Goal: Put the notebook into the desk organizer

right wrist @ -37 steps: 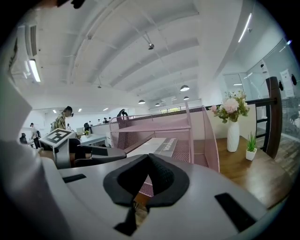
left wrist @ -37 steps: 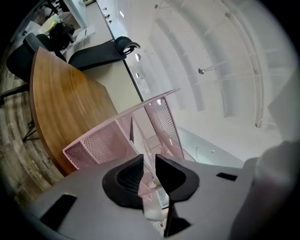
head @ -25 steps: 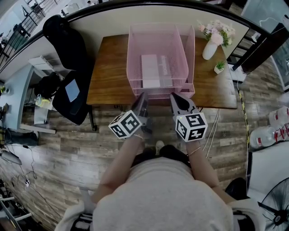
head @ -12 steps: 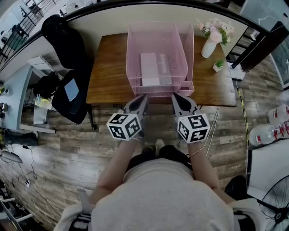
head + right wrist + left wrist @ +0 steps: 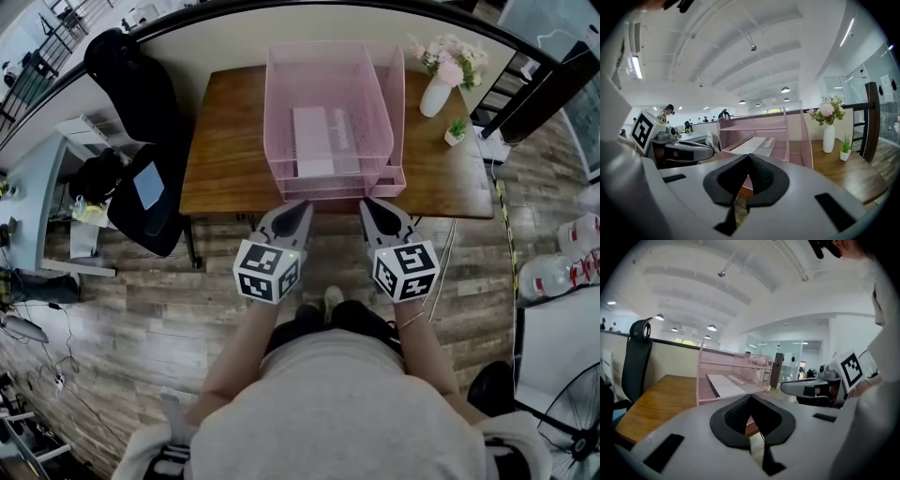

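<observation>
- Two tools are held side by side just short of the counter's near edge: the left hand-held gripper and the right hand-held gripper. Each has its jaws pressed together on nothing.
- Within the last second the left hand-held gripper has been rolled out of a tilt to sit level, while the right one has been kept still.
- The notebook is seen lying flat in the tray of the pink desk organizer, beyond both tips and untouched.
- The placement is judged complete.

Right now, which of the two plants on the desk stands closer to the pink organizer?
The white vase of pink flowers; the small green potted plant sits farther right, away from the organizer.
</observation>
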`<state>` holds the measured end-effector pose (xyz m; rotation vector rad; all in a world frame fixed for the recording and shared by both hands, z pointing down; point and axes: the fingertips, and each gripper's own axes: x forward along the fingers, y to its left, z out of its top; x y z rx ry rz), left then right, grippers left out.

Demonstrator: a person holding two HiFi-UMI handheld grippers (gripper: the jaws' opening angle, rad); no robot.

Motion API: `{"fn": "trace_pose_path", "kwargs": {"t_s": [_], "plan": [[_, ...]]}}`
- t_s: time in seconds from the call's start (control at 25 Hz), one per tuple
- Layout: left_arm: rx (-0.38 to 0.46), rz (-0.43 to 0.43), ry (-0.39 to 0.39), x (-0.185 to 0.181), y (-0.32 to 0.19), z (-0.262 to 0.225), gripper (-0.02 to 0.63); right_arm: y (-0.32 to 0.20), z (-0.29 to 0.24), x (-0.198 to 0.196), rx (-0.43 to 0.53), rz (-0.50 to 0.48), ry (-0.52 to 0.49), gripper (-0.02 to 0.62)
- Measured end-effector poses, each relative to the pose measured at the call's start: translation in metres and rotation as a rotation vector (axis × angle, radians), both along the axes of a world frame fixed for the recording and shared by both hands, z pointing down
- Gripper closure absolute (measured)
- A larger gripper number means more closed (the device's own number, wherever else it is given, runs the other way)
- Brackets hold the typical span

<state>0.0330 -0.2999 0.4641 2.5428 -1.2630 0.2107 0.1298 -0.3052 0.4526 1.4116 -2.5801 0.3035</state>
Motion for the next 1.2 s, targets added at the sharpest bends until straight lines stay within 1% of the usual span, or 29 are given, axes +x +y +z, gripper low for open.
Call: {"fn": "trace_pose_path", "kwargs": {"t_s": [0.08,0.2,0.32,0.56,0.76,1.04,1.2], "plan": [[0.02,0.022,-0.029,0.004,0.004,0.0,0.595,0.002,0.004,-0.001,-0.007,-0.006,0.007,0.584],[0.024,0.034,-0.035,0.006,0.008,0.002,0.595,0.005,0.01,0.001,-0.022,-0.009,0.014,0.584],[0.012,0.025,-0.038,0.004,0.009,0.005,0.595,0.006,0.013,0.003,-0.029,-0.011,0.021,0.584],[-0.031,0.027,-0.016,-0.001,0.009,0.015,0.595,0.006,0.013,-0.002,-0.028,-0.039,0.025,0.584],[-0.045,0.031,-0.014,0.001,0.008,0.02,0.595,0.006,0.017,-0.008,-0.038,-0.077,0.018,0.584],[-0.067,0.02,0.003,-0.001,0.006,0.021,0.595,0.002,0.019,-0.011,-0.042,-0.089,0.028,0.584],[-0.066,0.019,-0.006,0.001,0.004,0.021,0.595,0.0,0.021,-0.013,-0.042,-0.099,0.033,0.584]]}}
